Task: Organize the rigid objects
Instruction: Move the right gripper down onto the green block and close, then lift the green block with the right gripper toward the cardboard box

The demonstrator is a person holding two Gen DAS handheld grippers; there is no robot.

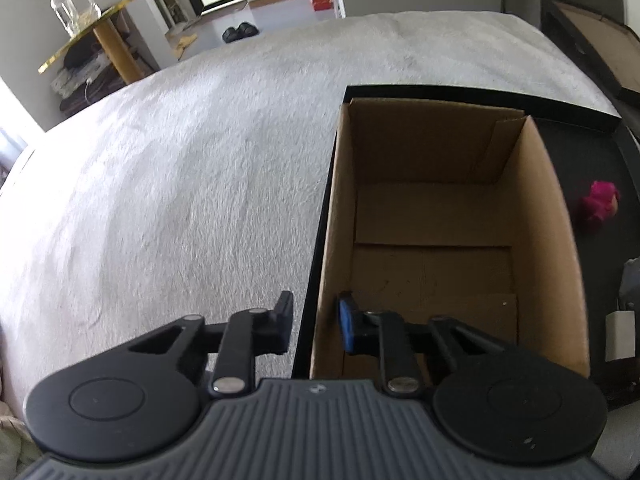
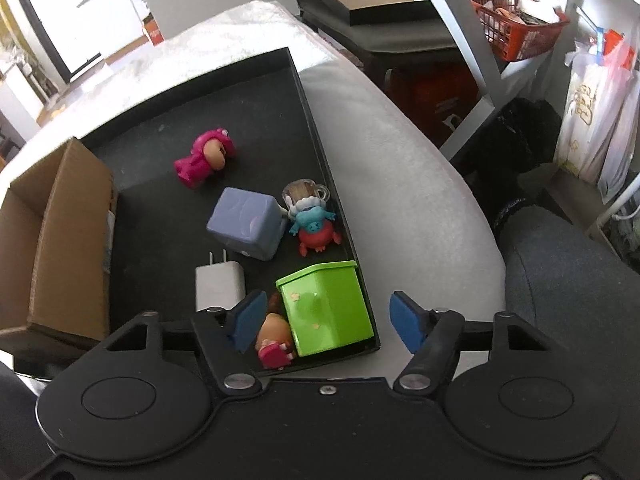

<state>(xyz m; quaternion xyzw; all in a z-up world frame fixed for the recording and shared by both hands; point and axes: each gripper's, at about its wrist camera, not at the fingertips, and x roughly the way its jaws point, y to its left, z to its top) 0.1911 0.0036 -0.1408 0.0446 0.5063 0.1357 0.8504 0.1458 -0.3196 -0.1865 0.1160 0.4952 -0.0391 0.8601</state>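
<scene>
A black tray (image 2: 312, 120) on a white bedspread holds an empty cardboard box (image 1: 436, 236) at its left and several toys at its right. In the right wrist view I see a pink figure (image 2: 204, 158), a lilac cube (image 2: 248, 228), a blue-and-red figure (image 2: 316, 228), a clear mini mug (image 2: 306, 192), a white charger (image 2: 219, 286), a green box (image 2: 328, 308) and a small doll (image 2: 274, 340). My right gripper (image 2: 326, 320) is open, above the green box. My left gripper (image 1: 314, 326) is open and empty, straddling the cardboard box's left wall.
The white bedspread (image 1: 180, 180) stretches left and far. A black stand (image 2: 384, 20), an orange basket (image 2: 516, 24) and a dark chair (image 2: 568, 264) lie to the right of the bed. A shelf with a glass jar (image 1: 74, 4) stands far left.
</scene>
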